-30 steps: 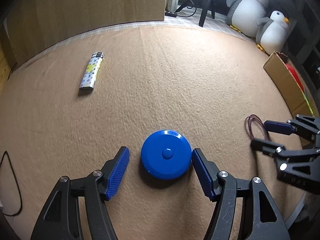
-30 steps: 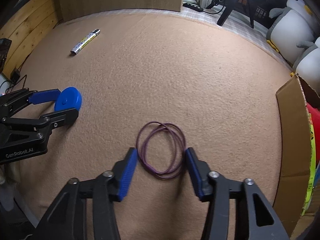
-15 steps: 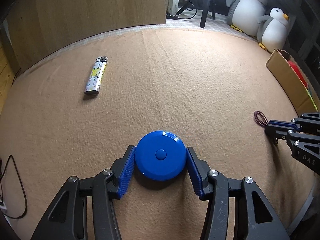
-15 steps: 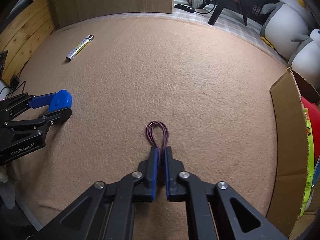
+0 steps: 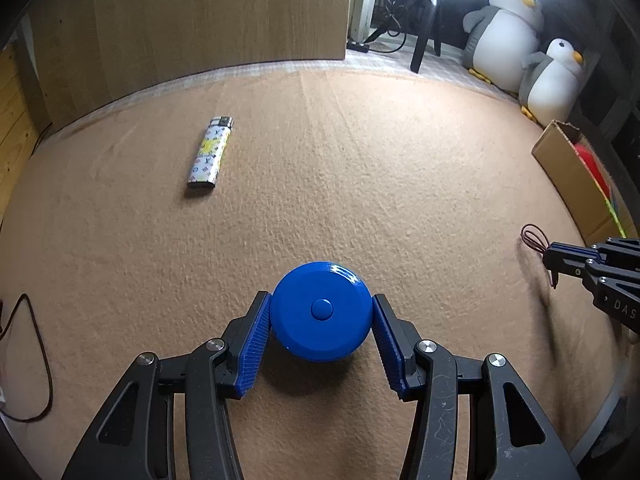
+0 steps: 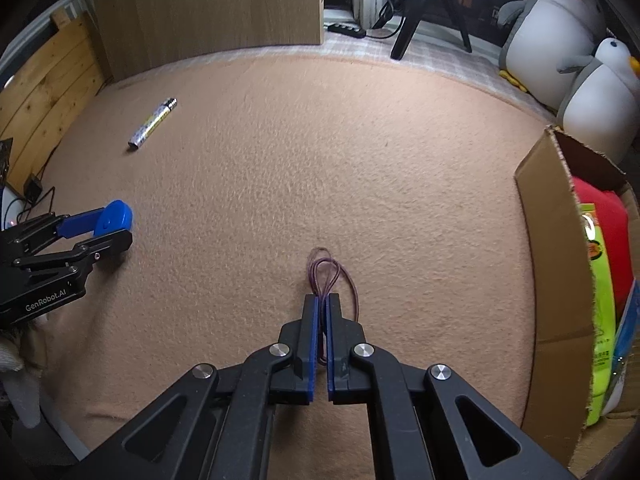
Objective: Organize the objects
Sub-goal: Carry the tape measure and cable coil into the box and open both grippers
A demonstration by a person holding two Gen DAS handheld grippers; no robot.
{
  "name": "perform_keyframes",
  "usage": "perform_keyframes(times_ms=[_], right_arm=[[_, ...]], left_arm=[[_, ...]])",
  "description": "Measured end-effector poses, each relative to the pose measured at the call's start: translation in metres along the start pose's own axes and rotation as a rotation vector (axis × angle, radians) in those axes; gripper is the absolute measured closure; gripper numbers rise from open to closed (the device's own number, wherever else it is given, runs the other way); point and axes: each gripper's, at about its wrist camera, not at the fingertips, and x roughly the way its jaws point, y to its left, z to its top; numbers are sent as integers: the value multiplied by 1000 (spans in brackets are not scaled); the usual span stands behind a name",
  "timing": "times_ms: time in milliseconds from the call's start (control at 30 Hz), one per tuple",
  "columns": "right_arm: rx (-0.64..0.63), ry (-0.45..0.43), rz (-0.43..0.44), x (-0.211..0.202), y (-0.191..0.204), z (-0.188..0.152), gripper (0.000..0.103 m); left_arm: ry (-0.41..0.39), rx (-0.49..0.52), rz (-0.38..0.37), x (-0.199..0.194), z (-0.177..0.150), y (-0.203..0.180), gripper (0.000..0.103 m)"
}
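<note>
A round blue disc (image 5: pixel 320 312) with a centre button sits between the ribbed blue pads of my left gripper (image 5: pixel 320 301), which is shut on its sides. The disc tilts toward the camera and casts a shadow on the tan carpet (image 5: pixel 360 184). My right gripper (image 6: pixel 323 300) is shut on a thin purple loop (image 6: pixel 322 268), squeezed narrow and sticking out past the tips. In the right wrist view the left gripper (image 6: pixel 126 228) with the disc (image 6: pixel 116 216) is at the left. In the left wrist view the right gripper (image 5: pixel 554 256) and the loop (image 5: pixel 532 236) are at the right.
A patterned lighter (image 5: pixel 210 156) lies on the carpet at the far left (image 6: pixel 152 124). A cardboard box (image 6: pixel 548 240) holding red and green items stands at the right. Two plush penguins (image 6: pixel 560 32) and a tripod (image 6: pixel 416 4) are behind. A cable (image 5: pixel 36 360) runs along the left edge.
The left jaws closed from either side onto the blue disc, which now tilts up. The right jaws closed on the purple loop and pinched the wide ring into a narrow one.
</note>
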Motion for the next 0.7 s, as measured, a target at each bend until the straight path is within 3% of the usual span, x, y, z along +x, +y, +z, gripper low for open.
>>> perform_keyframes(times_ms=[333, 700], right_arm=[[34, -48, 10, -23, -14, 1, 100], [94, -141, -13, -74, -52, -5, 100]], left_arm=[[-37, 25, -25, -17, 13, -22, 49], [-80, 107, -94, -26, 42, -84, 49]])
